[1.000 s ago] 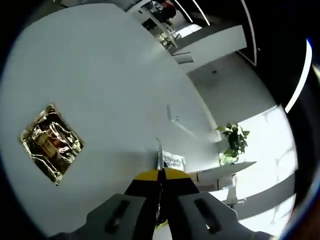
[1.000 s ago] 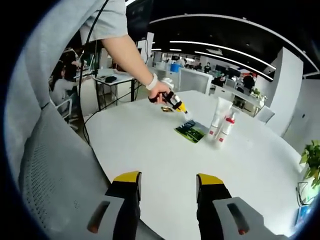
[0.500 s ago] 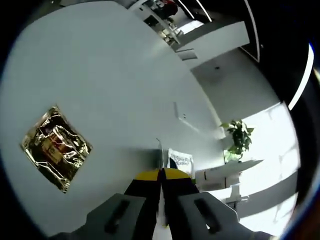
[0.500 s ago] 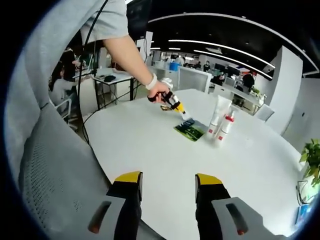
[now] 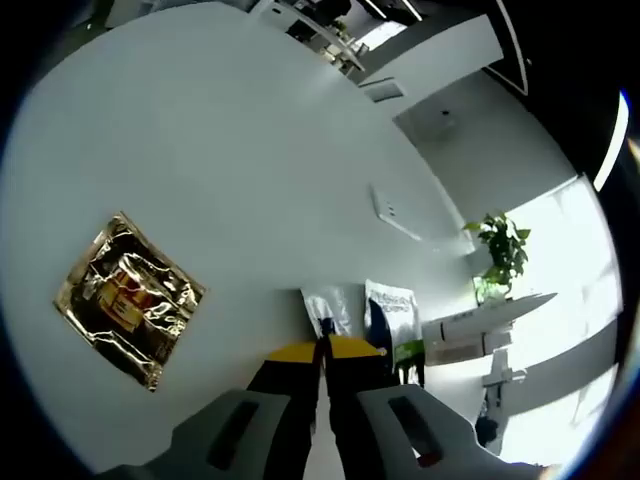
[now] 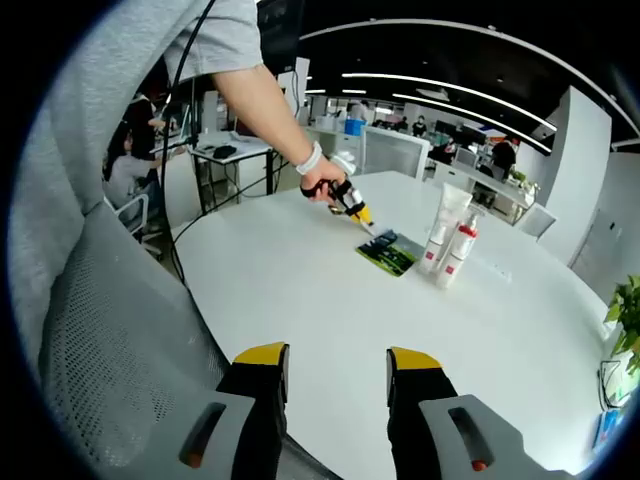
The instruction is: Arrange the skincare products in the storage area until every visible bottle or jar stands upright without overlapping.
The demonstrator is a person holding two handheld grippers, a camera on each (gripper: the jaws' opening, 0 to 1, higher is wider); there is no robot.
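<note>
Right hand-held gripper [image 6: 328, 362] gapes over white table [image 6: 300, 290]; two tubes [image 6: 448, 240] upright beside green sachet [image 6: 387, 253].

white tube [image 6: 446, 214] upright | red-capped bottle [image 6: 459, 251] upright, just beside | green sachet [image 6: 389, 253] flat

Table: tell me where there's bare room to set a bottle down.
Widest free patch: the table between the right gripper and the green sachet. Also bare right of the two tubes, toward the far edge. Crowded: around the sachet, where the left gripper reaches in beside the tubes, and by the gold packet.
</note>
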